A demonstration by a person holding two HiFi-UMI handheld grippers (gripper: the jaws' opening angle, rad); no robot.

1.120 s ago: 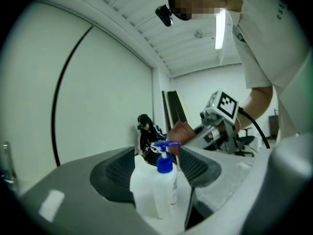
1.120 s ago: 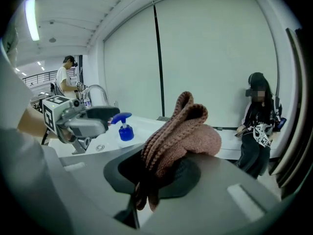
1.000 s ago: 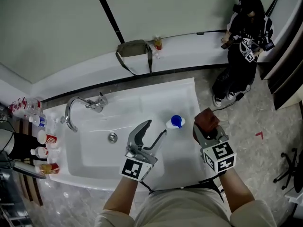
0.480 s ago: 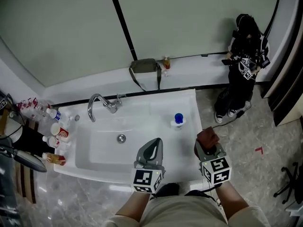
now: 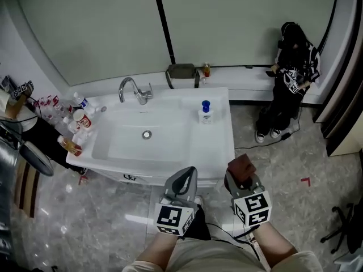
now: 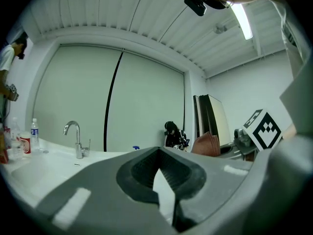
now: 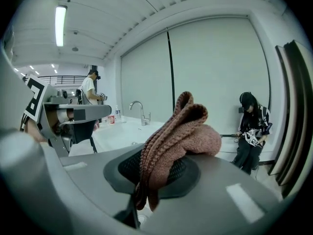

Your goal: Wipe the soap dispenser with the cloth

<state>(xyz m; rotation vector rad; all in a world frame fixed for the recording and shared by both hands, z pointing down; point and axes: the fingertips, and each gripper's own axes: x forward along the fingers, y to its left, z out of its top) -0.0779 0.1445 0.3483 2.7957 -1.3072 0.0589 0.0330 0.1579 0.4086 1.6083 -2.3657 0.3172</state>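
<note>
Well, begin with the white washbasin (image 5: 211,146): it stands ahead of you against the wall, and both of your grippers hang short of its front edge, over the floor. By my reading, the wipe has not begun.

Your left gripper (image 5: 184,175) has its jaws drawn together with nothing between them. Your right gripper (image 5: 243,179) is clamped on the brown knitted cloth (image 5: 241,164). Only a fold is pinched, and the bulk flops over the top of the jaws.

The soap dispenser (image 5: 205,111), a small pale bottle with a blue pump, stands upright on the basin's right rear deck. It is just beside the bowl, well apart from both grippers, and nothing holds it.

Three things could go wrong from here:
- **Tipping:** The bottle looks light, so a sideways drag of the cloth may knock it into the bowl or push it off the deck. You would need to spread the left jaws and steady it first.
- **Squirting:** Pressure from above on the pump would likely squirt soap onto the deck.
- **Losing the cloth:** With only a fold gripped, the cloth may work loose if it snags on the nozzle.
</note>
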